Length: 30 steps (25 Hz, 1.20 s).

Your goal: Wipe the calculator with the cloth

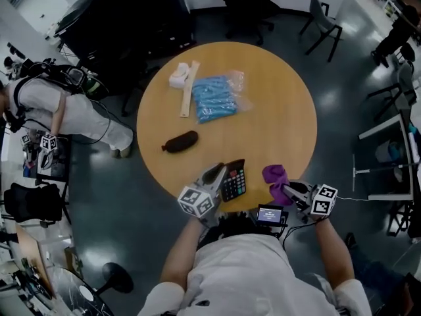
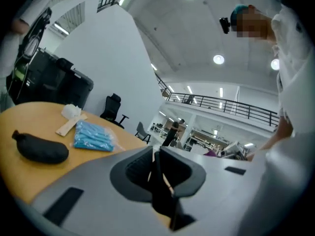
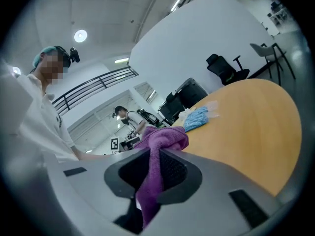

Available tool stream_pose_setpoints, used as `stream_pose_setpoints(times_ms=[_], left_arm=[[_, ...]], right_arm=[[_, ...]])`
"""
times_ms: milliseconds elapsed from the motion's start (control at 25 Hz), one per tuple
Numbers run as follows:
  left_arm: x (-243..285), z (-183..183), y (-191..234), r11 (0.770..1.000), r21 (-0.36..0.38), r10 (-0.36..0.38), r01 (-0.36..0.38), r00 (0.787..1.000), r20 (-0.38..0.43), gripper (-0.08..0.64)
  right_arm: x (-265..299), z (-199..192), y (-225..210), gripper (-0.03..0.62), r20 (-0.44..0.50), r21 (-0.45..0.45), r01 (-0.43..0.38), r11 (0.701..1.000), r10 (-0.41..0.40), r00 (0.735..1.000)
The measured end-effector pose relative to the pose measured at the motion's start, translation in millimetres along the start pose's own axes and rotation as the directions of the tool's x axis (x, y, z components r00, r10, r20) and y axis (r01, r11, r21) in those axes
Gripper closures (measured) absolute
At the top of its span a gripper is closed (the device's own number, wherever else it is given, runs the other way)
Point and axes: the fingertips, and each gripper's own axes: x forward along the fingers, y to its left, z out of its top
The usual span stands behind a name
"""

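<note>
A black calculator (image 1: 235,180) rests at the near edge of the round wooden table (image 1: 276,124). My left gripper (image 1: 217,175) is shut on its left side; in the left gripper view the calculator (image 2: 162,200) shows edge-on as a thin dark slab between the jaws of that gripper (image 2: 156,163). To its right, my right gripper (image 1: 290,191) is shut on a purple cloth (image 1: 275,178), which bunches up beyond the fingertips. In the right gripper view the cloth (image 3: 162,139) hangs down through the closed jaws of that gripper (image 3: 153,173). Cloth and calculator lie a small gap apart.
A black pouch (image 1: 181,141) lies mid-table to the left. Farther back are a blue plastic packet (image 1: 217,97), a wooden strip (image 1: 188,88) and a white lump (image 1: 178,78). Office chairs (image 1: 322,22) and dark equipment (image 1: 125,18) ring the table. Another person (image 1: 59,107) bends at the left.
</note>
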Motion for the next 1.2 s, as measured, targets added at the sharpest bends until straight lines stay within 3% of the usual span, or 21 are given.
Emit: stream_pose_setpoints(times_ms=[240,480,840,1000,1200], left_arm=[[39.3,-64.0,40.2,0.987,-0.149,0.043,-0.063,0.990,-0.131,0.511],[63.9,-105.0,62.0,0.975,-0.195,0.057,-0.108,0.967,-0.249,0.511],[57.1,-120.0,70.5,0.973,-0.176,0.086,-0.149,0.942,-0.323,0.508],[51.0,-126.7,80.3,0.966,-0.147,0.138,-0.211,0.906,-0.399,0.483],[41.7,-144.7,89.2,0.948,-0.144,0.189,-0.282,0.869,-0.457,0.466]], right_arm=[[-5.2,-14.2,3.2,0.531,0.030,0.046,0.011,0.999,-0.013,0.999],[-7.7,-18.3,3.8,0.531,0.042,0.073,-0.013,0.997,0.010,0.999],[-5.0,-25.9,-2.6,0.531,0.095,0.118,-0.038,0.992,0.027,0.995],[-2.7,-24.0,-4.6,0.531,0.105,0.124,-0.042,0.991,0.029,0.994],[-16.3,-26.9,-6.7,0.531,0.163,0.122,0.022,0.992,-0.042,0.986]])
